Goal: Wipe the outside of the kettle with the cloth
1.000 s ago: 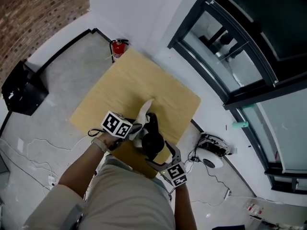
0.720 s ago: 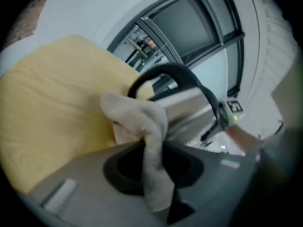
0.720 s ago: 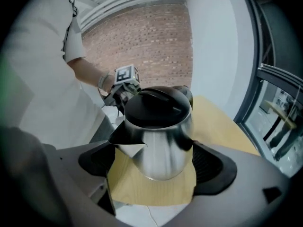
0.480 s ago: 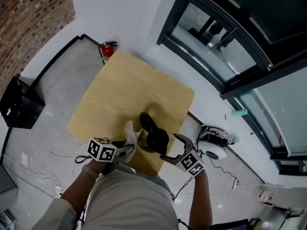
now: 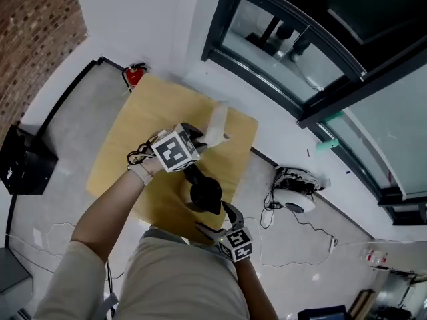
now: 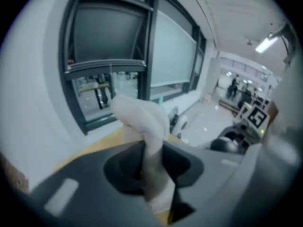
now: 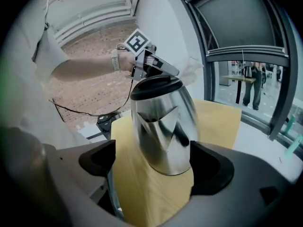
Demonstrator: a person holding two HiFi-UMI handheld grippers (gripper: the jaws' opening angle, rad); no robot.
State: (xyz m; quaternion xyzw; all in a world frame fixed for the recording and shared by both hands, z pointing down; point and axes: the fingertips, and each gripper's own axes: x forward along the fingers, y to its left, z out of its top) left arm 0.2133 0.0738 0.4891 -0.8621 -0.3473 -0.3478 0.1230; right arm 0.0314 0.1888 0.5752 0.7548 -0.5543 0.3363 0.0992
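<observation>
My left gripper (image 6: pixel 152 167) is pinched on the white cloth (image 6: pixel 142 119), held beyond the kettle's lid. My right gripper (image 7: pixel 151 169) has its jaws spread. The steel kettle (image 7: pixel 161 122) stands on the wooden table (image 5: pixel 143 125), between those jaws.

Light wood tbl (image 5: pixel 127 139) is standing on grey concrete floor (image 5: pixel 73 112), w/ one corner pointing twd the white wall. Steel kettle (image 5: pixel 203 193) w/ black lid is sitting on the top, nr the person's edge.
</observation>
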